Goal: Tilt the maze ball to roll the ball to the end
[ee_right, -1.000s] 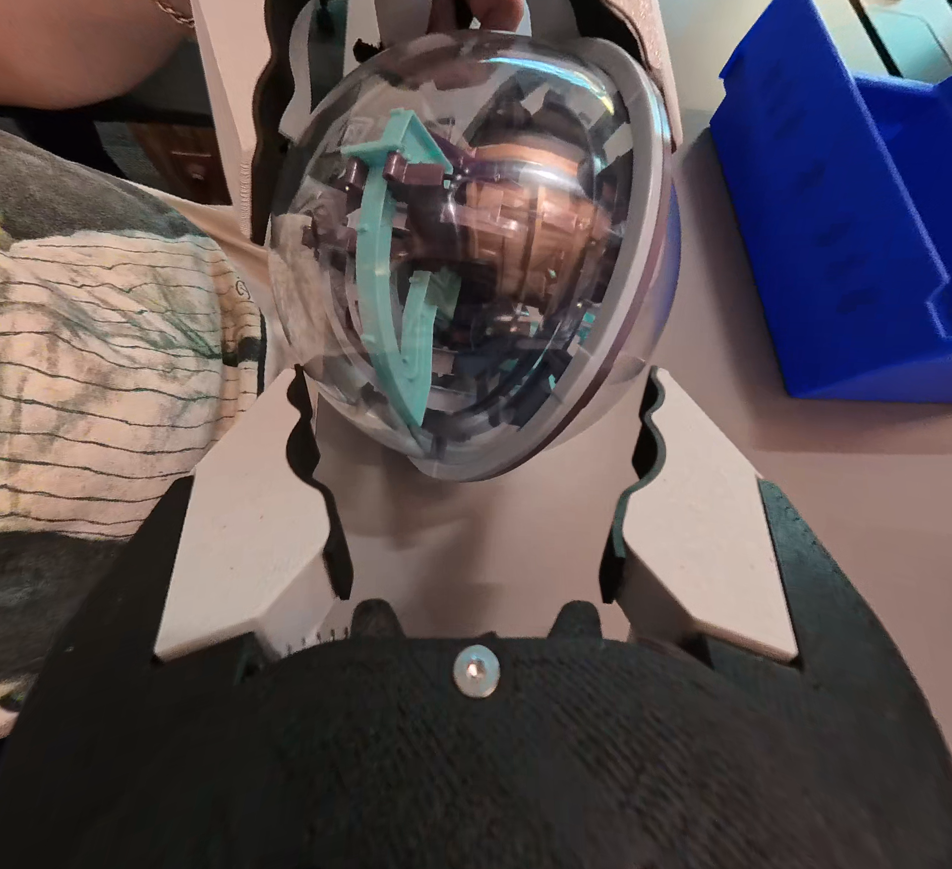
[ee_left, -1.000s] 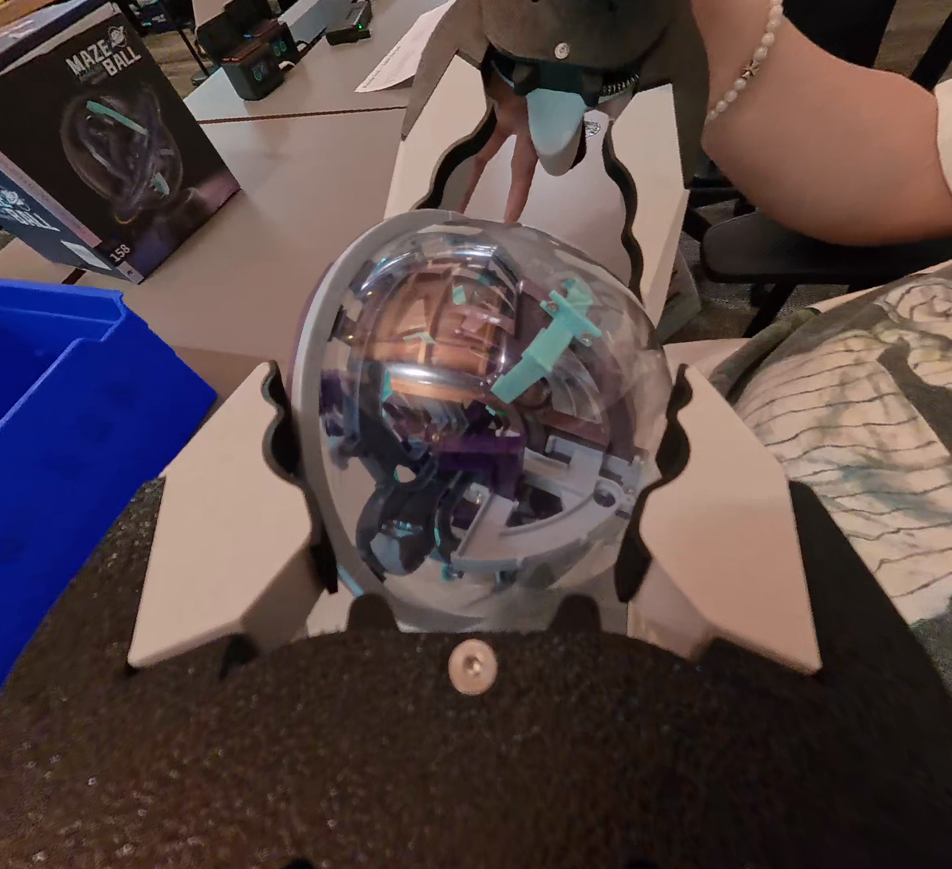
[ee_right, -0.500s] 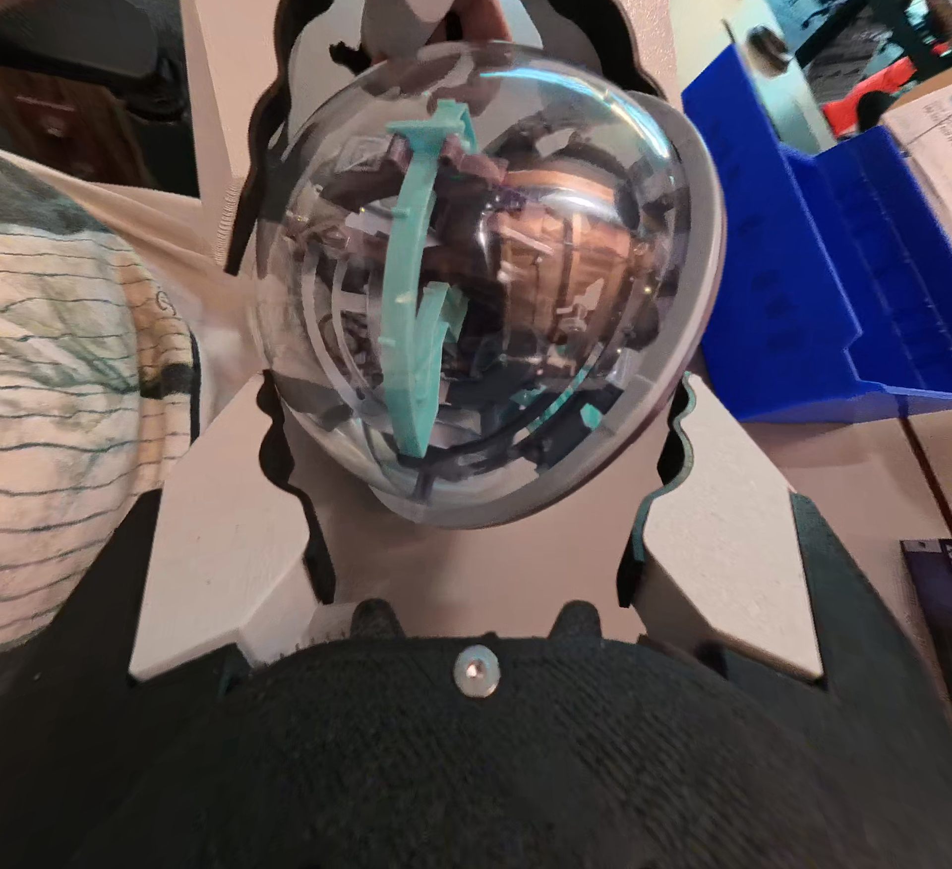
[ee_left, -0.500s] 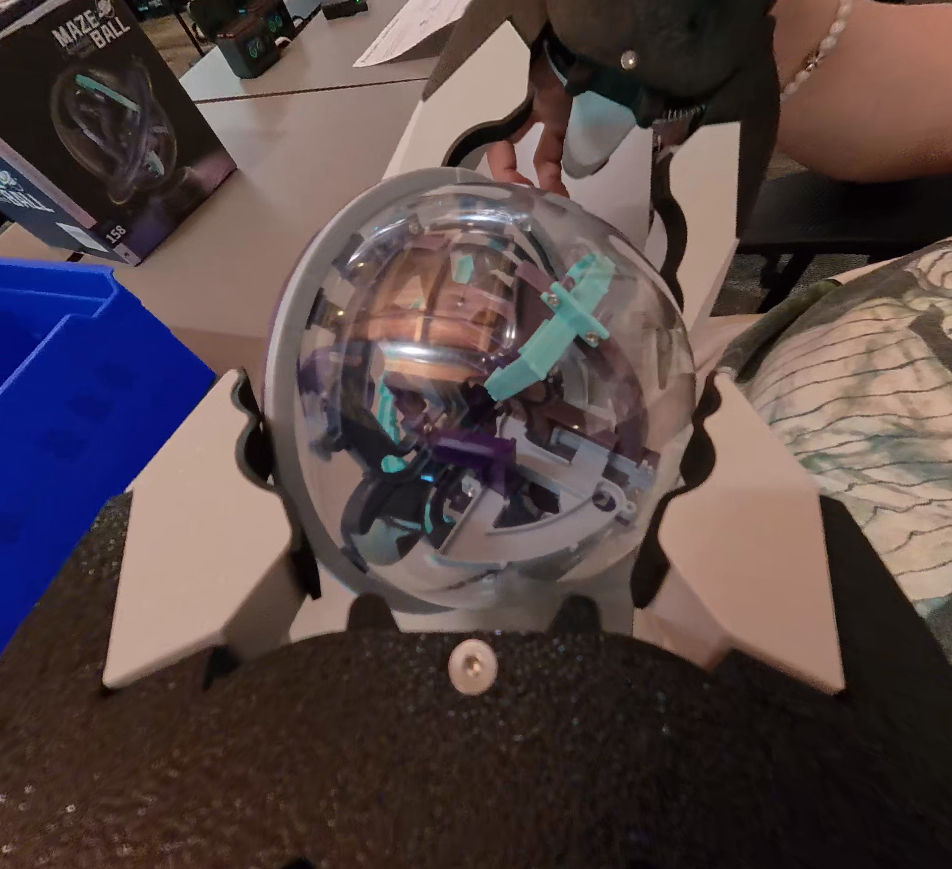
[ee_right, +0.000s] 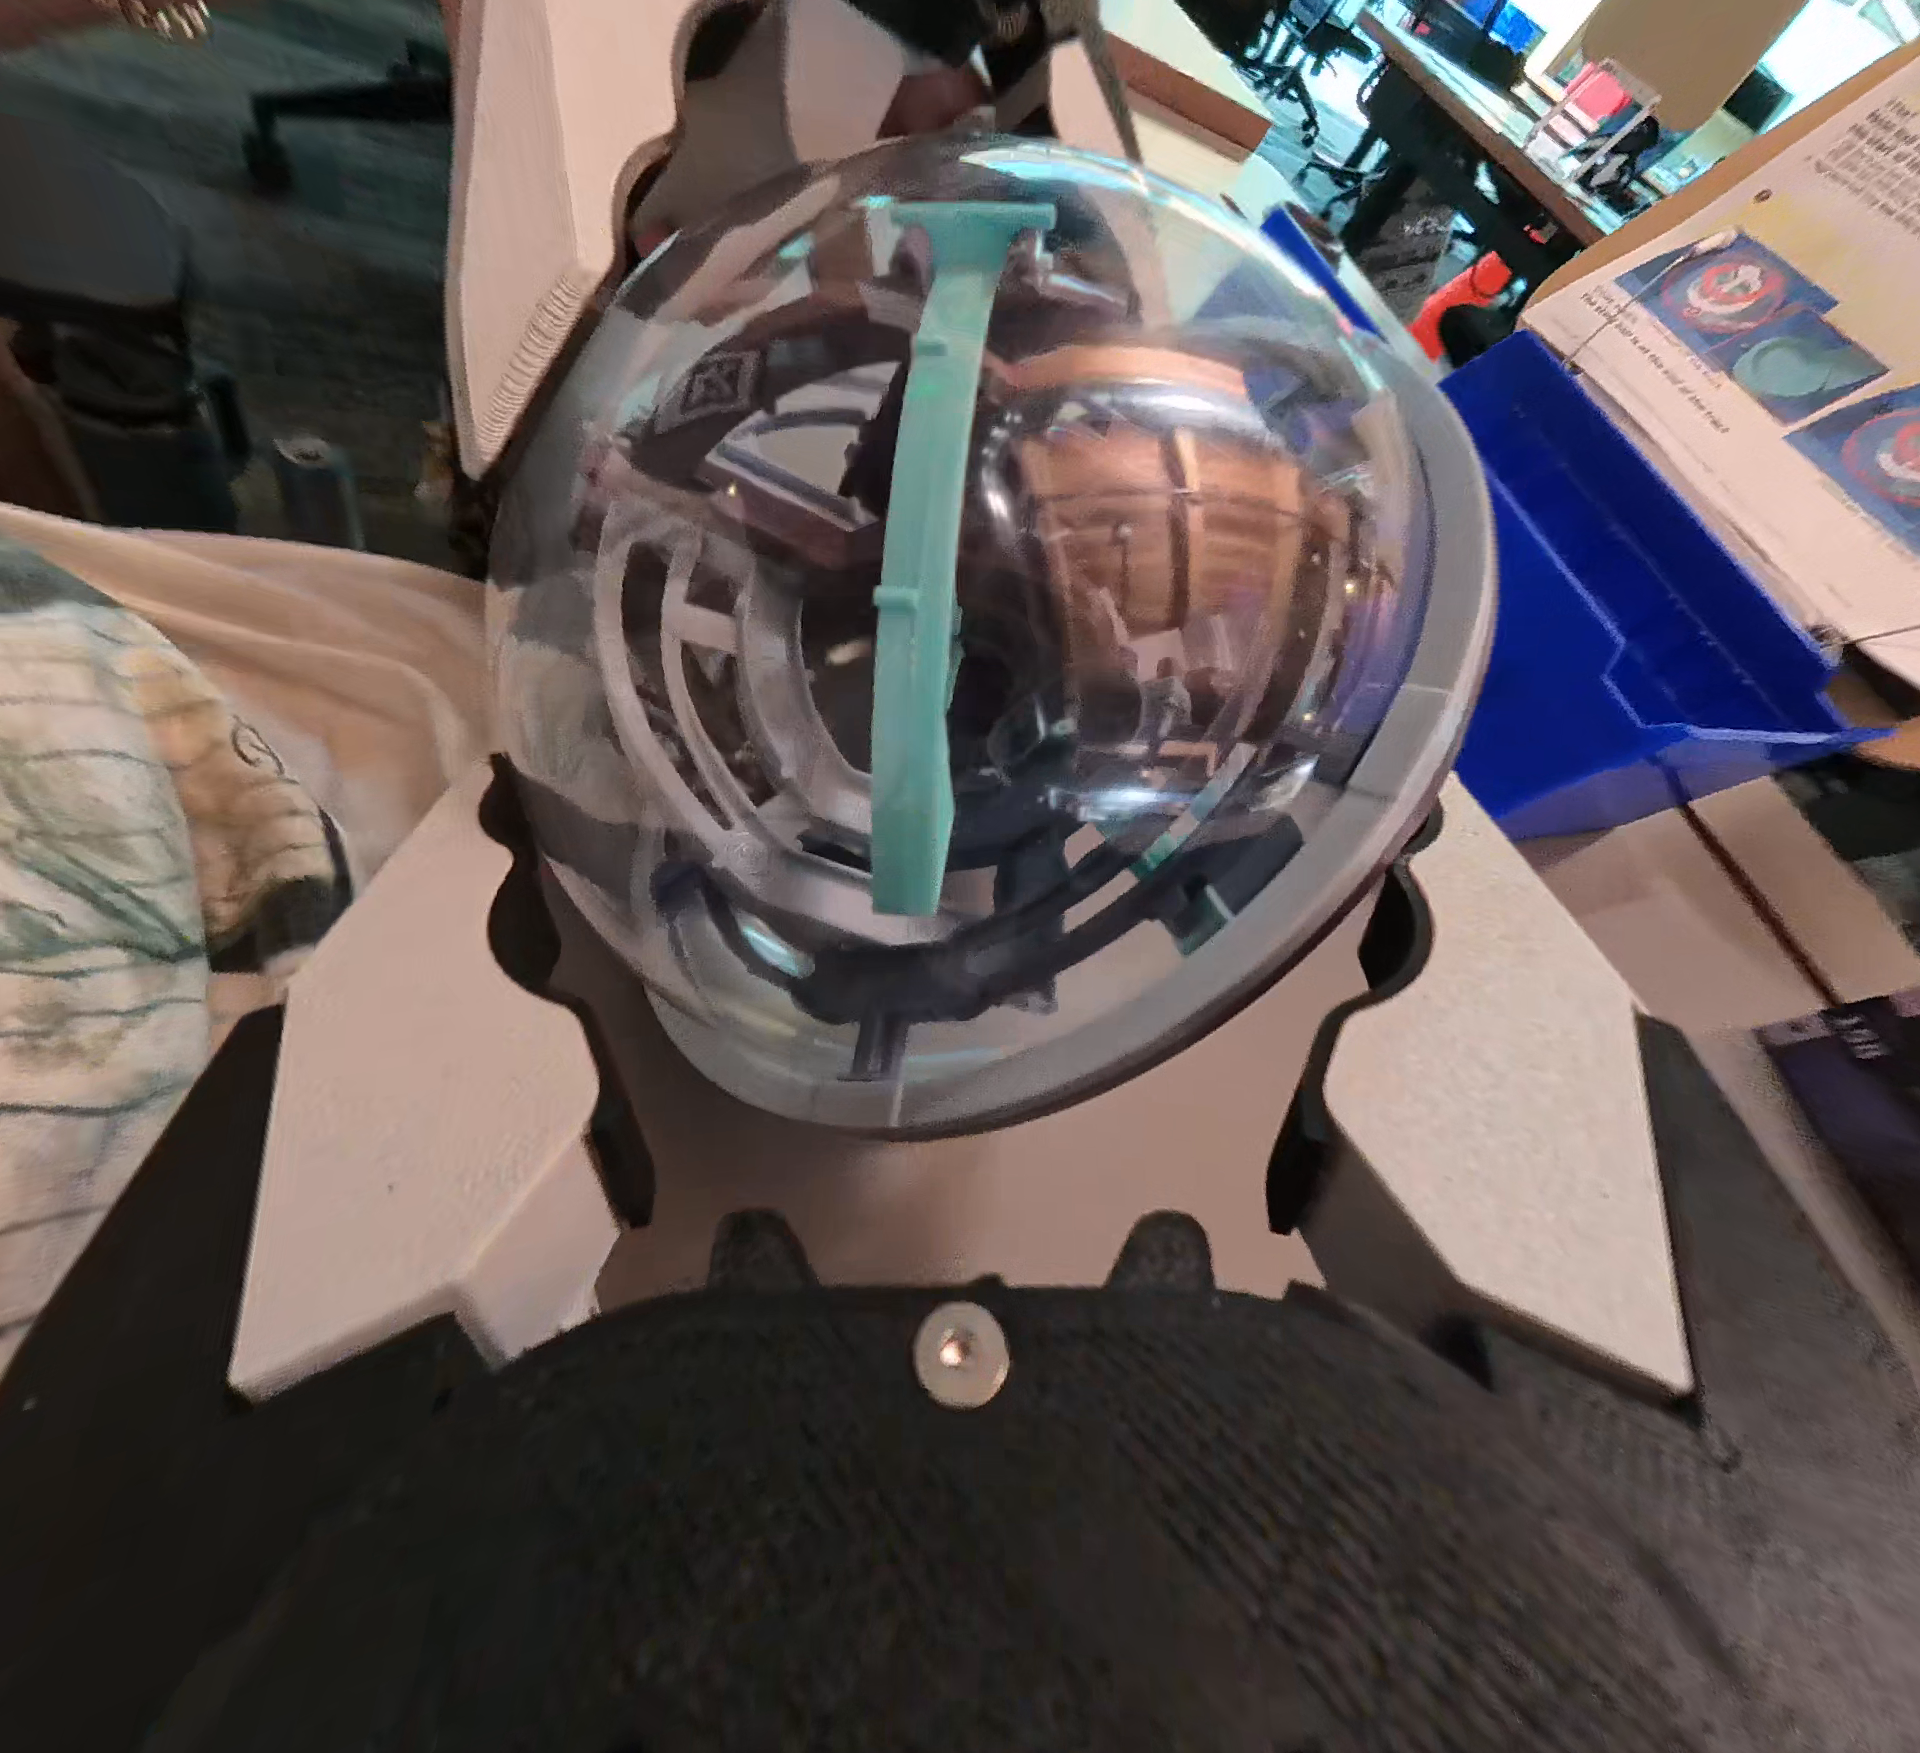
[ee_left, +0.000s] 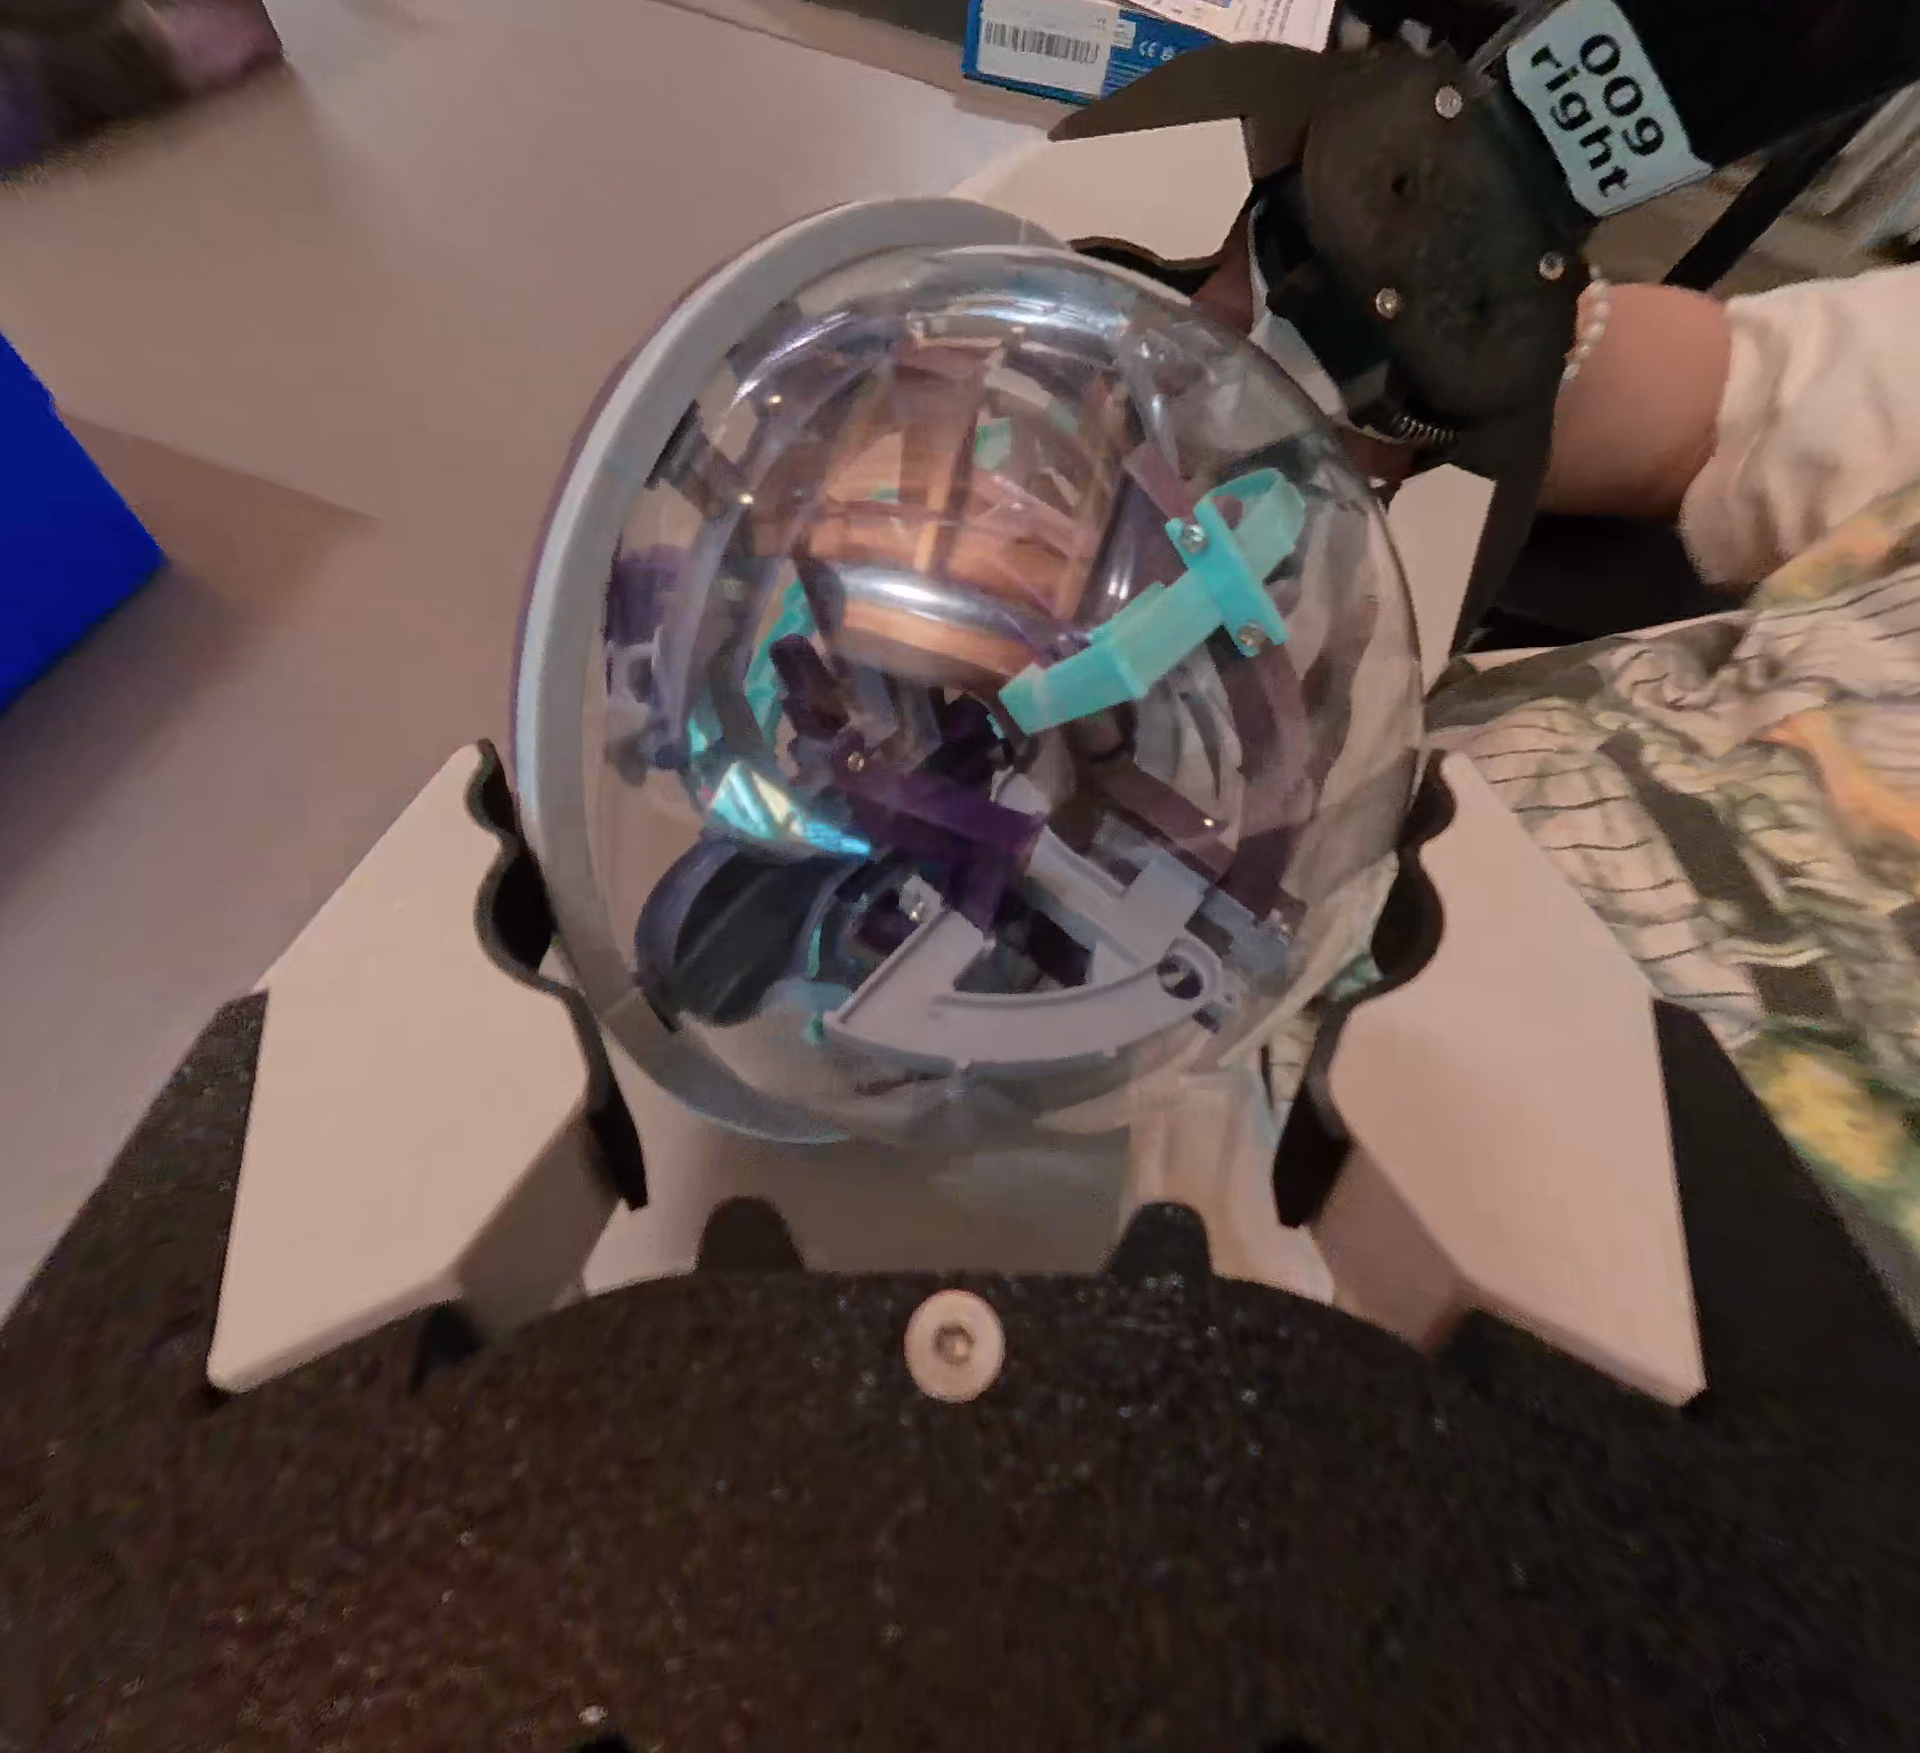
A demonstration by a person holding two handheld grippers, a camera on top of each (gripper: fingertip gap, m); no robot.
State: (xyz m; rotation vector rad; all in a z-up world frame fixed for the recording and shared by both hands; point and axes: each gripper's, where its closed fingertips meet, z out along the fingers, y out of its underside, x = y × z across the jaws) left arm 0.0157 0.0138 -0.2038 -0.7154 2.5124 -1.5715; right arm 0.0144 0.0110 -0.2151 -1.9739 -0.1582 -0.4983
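Cradling one maze ball (ee_left: pixel 966 664): two grippers, left gripper (ee_left: pixel 956 965), right gripper (ee_right: pixel 956 955); one blue bin (ee_right: pixel 1621 602) beside.

Left tongs (ee_left: pixel 961 934) clasp the maze ball (ee_left: pixel 966 675) above the worktop (ee_left: pixel 343 269); right tongs (ee_left: pixel 1236 249) press its far side.

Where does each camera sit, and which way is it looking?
Left wrist view: sits on the left gripper, looking along its fingers at the maze ball; beyond, the right gripper, a wrist, the table.
Right wrist view: sits on the right gripper, facing the opposite way at the maze ball; beyond, the left gripper, a blue bin.
Both share the ball and the patterned shirt.
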